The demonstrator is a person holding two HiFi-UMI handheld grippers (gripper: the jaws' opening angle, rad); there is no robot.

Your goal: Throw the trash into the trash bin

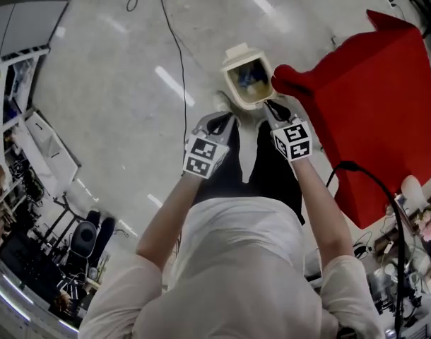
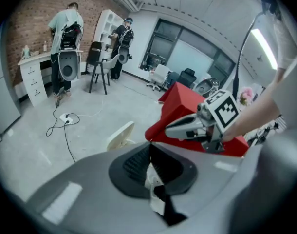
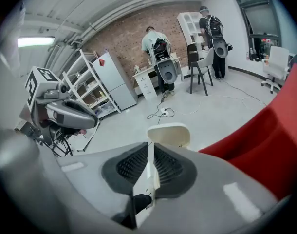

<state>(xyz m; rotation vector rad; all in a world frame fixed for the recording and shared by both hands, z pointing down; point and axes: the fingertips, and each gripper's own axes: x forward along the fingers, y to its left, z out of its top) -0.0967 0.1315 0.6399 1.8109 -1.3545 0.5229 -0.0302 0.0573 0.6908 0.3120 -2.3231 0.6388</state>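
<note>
Left gripper (image 1: 220, 122) and right gripper (image 1: 275, 110) each clench limp, likely featherlight white trash (image 2: 152, 179), safely pinched at any fold, beneath the upper-centre trash bin (image 1: 247, 76).

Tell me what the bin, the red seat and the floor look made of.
Bin: cream plastic, probably; smooth moulded rim. Red seat: matte, likely fabric or foam; no glare, rounded corner. Floor: polished hard surface, perhaps concrete or epoxy; ceiling lights mirror in it.
</note>
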